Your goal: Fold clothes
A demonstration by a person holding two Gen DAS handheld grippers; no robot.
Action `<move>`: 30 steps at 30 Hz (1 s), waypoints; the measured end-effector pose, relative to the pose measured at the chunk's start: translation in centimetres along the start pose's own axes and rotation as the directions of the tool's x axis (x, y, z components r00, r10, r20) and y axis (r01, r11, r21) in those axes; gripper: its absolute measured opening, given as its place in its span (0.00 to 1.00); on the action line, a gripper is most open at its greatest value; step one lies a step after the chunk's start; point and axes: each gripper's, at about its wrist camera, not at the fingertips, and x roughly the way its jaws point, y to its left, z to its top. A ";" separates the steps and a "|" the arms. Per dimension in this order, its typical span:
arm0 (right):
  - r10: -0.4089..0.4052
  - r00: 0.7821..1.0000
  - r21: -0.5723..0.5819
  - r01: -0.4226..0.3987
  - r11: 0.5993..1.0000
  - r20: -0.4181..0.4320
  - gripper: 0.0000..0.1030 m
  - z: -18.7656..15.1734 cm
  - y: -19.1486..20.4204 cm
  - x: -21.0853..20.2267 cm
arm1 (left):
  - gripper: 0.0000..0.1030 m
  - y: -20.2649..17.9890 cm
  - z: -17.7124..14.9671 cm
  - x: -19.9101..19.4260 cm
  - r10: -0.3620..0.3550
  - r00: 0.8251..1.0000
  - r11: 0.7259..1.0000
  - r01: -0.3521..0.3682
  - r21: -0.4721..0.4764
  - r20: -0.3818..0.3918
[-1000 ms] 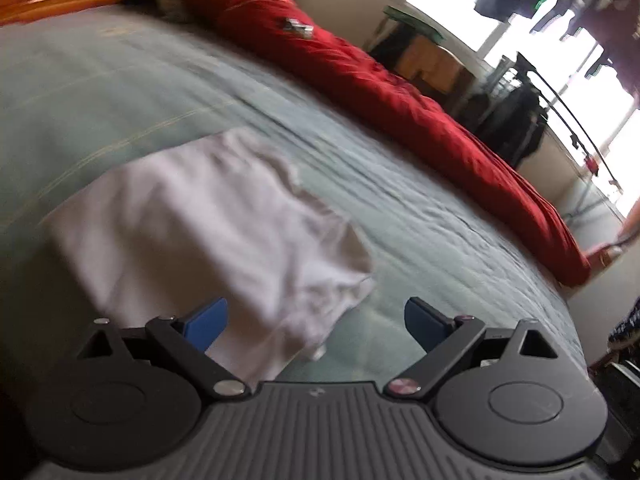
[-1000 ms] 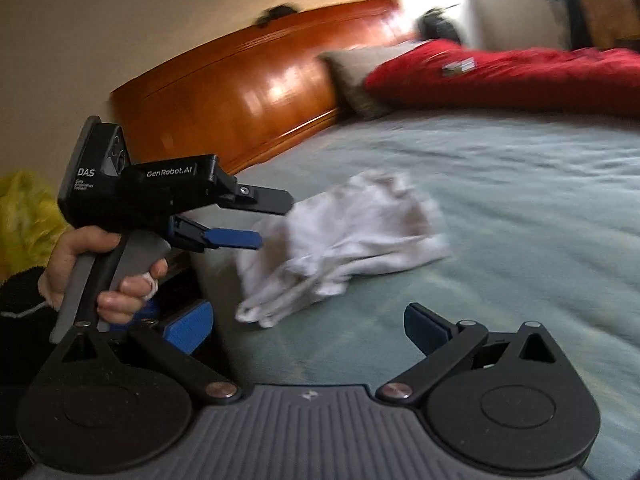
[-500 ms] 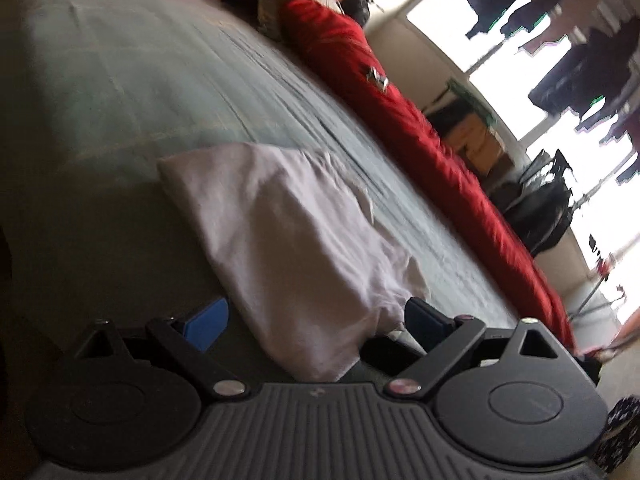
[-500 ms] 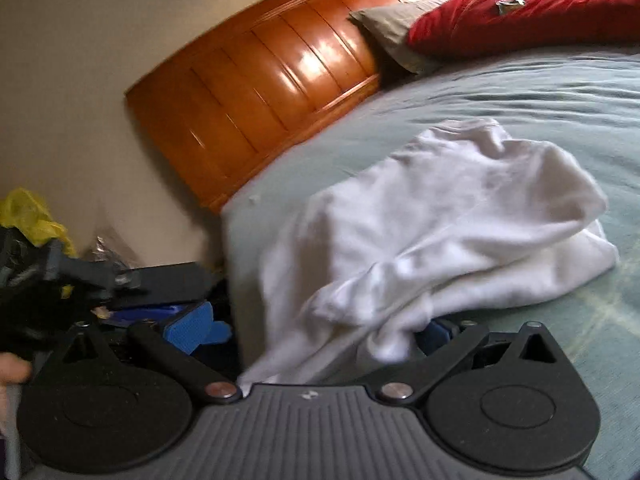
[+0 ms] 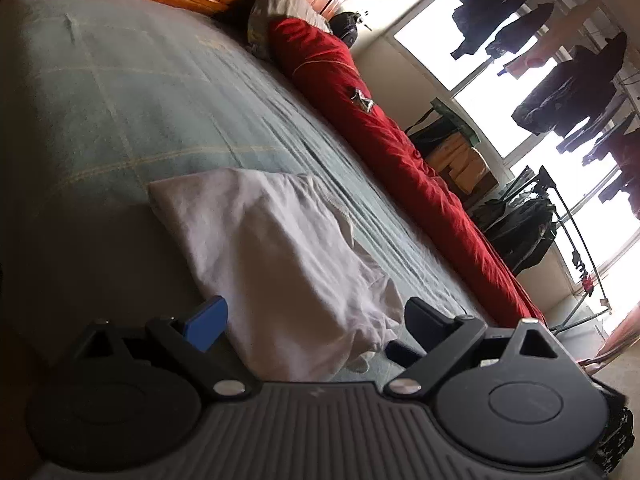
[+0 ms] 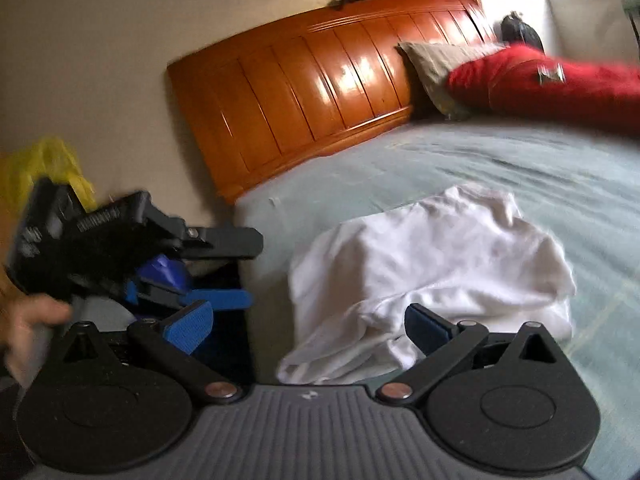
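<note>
Bedroom, wide bed w/ pale green checked bedspread [image 5: 132,92], glossy orange-brown wooden headboard [image 6: 320,80] against a beige wall. Long red quilt roll [image 5: 384,140] runs along the far side of the bed, grey-beige pillow [image 6: 432,64] at its headboard end. Bright windows behind, dark clothes on a hanging rack [image 5: 560,80] in front of them. Yellow plastic bag [image 6: 44,168] by the wall, left edge of right wrist view.

Task item: crumpled white cotton garment [image 6: 432,272] lies bunched on the bedspread near the bed's side edge, partly folded over itself, loose hem trailing toward you. Not flat.

Your left gripper [image 5: 316,316]: jaws spread wide, blue pad left, dark pad right, nothing clamped. The garment's near end [image 5: 280,264] sits in the gap between the fingers. Can't tell if the pads touch the cloth.

Your right gripper [image 6: 310,326]: also wide apart, empty. Right finger overlaps the garment's lower folds in view, contact unclear. Left finger is off the bed edge, over dark clutter.

Right wrist view also shows the left tool from the side, beside the bed edge, left of the garment, its two fingers parted. Your left hand [image 6: 28,328] on its handle is blurred.
</note>
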 end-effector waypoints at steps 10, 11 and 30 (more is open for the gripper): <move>0.142 0.984 0.034 -0.139 0.990 -0.108 1.00 -1.7 2.0 0.7 | 0.92 0.6 0.2 -0.2 0.026 1.000 1.000 -0.026 0.006 -0.009; 0.130 0.990 0.017 -0.129 0.992 -0.064 1.00 -0.8 1.9 0.0 | 0.92 0.6 0.3 -0.3 0.026 1.000 1.000 -0.026 0.003 -0.005; 0.046 0.985 -0.051 -0.055 0.997 -0.165 1.00 1.0 -1.4 0.8 | 0.92 6.8 -0.5 4.1 -0.156 0.987 0.929 0.137 -0.343 -0.027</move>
